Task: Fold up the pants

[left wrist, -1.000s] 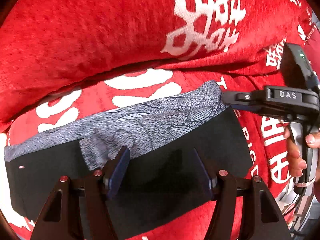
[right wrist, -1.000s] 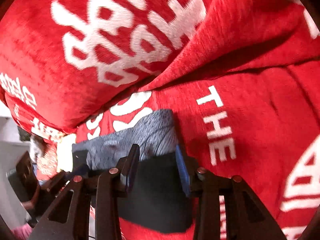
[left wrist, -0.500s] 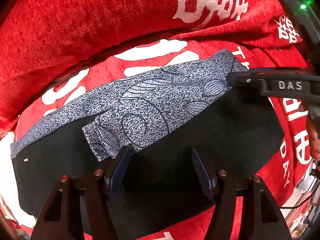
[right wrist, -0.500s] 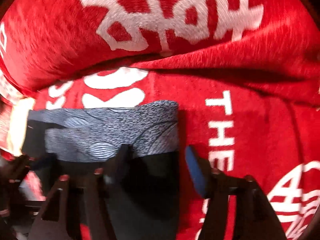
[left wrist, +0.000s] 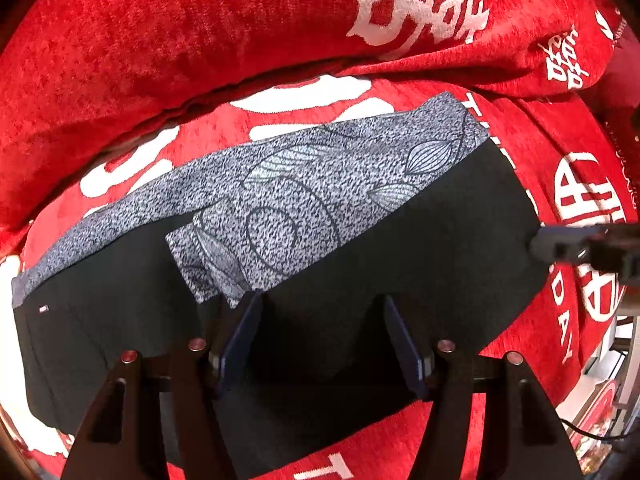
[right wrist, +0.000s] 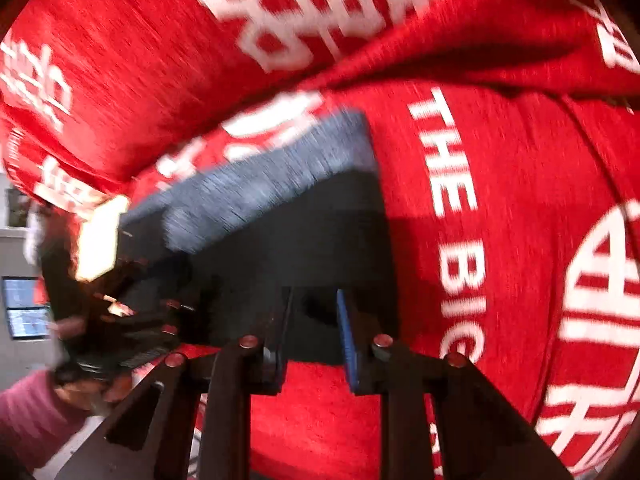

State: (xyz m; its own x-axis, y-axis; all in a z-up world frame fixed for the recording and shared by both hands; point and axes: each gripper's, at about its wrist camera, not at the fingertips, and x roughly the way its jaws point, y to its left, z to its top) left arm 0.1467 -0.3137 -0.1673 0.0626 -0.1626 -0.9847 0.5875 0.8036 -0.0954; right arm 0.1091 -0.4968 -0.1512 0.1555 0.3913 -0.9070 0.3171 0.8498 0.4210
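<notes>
Now the right claw [right wrist: 312, 332] has left the pants [left wrist: 360, 280], closing.

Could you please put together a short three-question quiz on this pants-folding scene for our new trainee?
1. True or false: the pants lie on a red blanket with white lettering.
2. The patterned grey band of the pants runs along which edge in the left wrist view: A) the far edge, B) the near edge, C) nowhere?
3. Fill in: between the left gripper jaws there is a clear ____, and nothing is pinched.

Key: 1 true; 2 A; 3 gap.
</notes>
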